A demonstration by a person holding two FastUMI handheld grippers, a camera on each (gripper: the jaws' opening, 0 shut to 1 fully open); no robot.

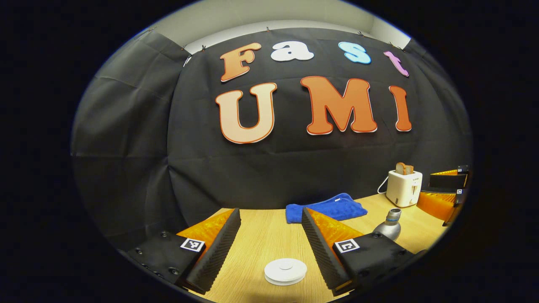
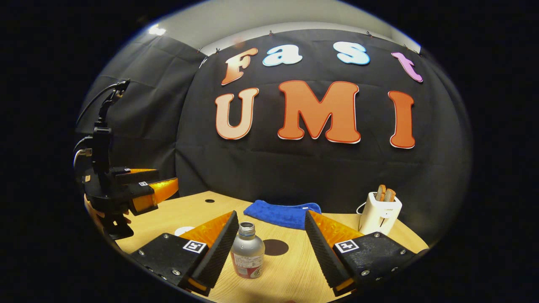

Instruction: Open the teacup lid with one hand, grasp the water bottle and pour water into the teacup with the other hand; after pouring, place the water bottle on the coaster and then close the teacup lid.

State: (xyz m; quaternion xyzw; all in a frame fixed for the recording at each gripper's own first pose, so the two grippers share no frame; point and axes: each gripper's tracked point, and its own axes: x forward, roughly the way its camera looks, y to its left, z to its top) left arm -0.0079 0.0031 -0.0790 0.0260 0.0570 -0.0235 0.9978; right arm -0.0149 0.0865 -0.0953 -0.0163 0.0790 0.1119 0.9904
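The teacup's white round lid (image 1: 285,271) with a small knob lies low between the fingers of my left gripper (image 1: 269,210), which stands open around and above it without touching. A silver bottle (image 2: 247,252), uncapped and upright with a red label, stands between the fingers of my open right gripper (image 2: 270,213), close to the left finger. Just behind it lies a dark round coaster (image 2: 275,247). In the left gripper view the bottle (image 1: 389,225) peeks out behind the right finger. A sliver of the lid (image 2: 184,230) shows by the left finger.
A blue towel (image 1: 324,208) lies at the back of the wooden table (image 1: 265,240). A white toaster (image 2: 379,212) with bread stands at the back right. The left gripper (image 2: 162,181) and the hand holding it show at the left, the right gripper (image 1: 429,187) at the right.
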